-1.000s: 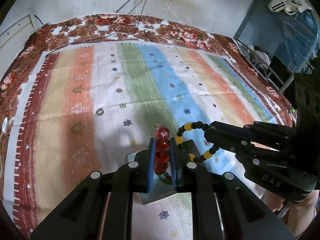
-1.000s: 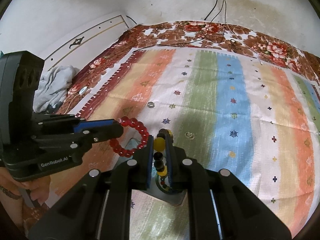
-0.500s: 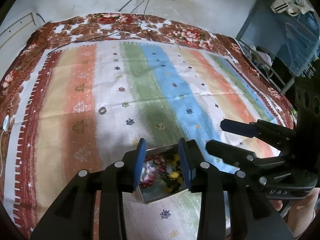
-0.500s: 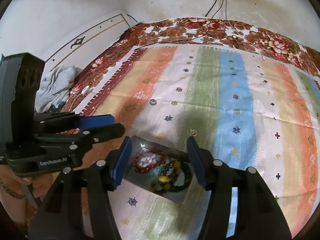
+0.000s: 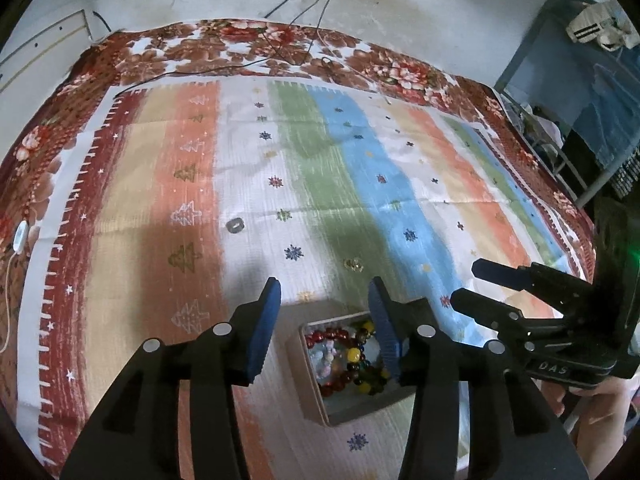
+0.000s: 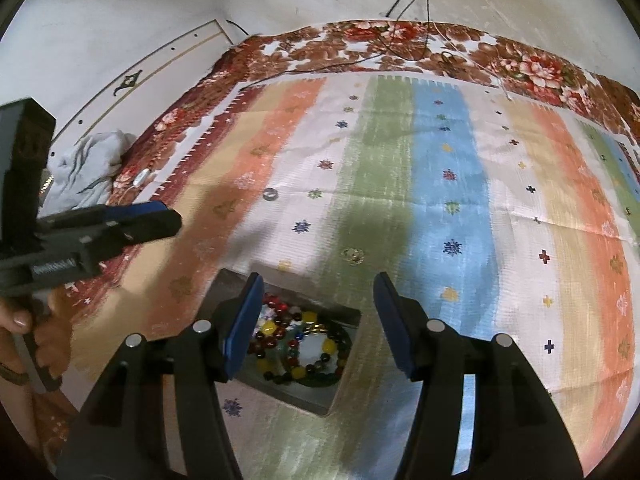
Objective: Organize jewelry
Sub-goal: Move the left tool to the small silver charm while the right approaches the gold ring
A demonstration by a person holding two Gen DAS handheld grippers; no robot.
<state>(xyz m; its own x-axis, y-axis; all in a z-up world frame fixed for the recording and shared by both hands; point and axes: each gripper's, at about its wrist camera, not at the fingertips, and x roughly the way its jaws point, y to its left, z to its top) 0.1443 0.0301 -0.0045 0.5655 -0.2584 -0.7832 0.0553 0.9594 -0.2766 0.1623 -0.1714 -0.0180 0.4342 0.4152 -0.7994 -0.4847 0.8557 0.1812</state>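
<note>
A small open box (image 5: 313, 372) lies on the striped cloth, holding a red bead bracelet (image 5: 329, 335) and a yellow-and-black bead bracelet (image 5: 362, 378) among other beads. My left gripper (image 5: 324, 286) hovers just above it with its jaws opening and nothing between them. My right gripper (image 6: 319, 280) stands open over the same box (image 6: 347, 384), also holding nothing; the beads (image 6: 316, 354) show below it. Each gripper appears in the other's view: the right gripper (image 5: 470, 284) at the right, the left gripper (image 6: 174, 220) at the left. A silver ring (image 5: 235, 225) and a small clear-gold piece (image 5: 353, 265) lie loose farther out.
The striped cloth (image 6: 452, 208) lies over a floral bedspread (image 6: 400, 40) with black cables along its far edge. A grey bundle of cloth (image 6: 88, 164) sits off the left side. A blue metal rack (image 5: 580, 100) stands at the right. A person's hand (image 6: 16, 320) grips the left gripper's handle.
Both grippers were shut, the left on the red bracelet, the right on the yellow-and-black one. Both have opened, the bracelets now lie in the box, and both grippers have shifted slightly.
</note>
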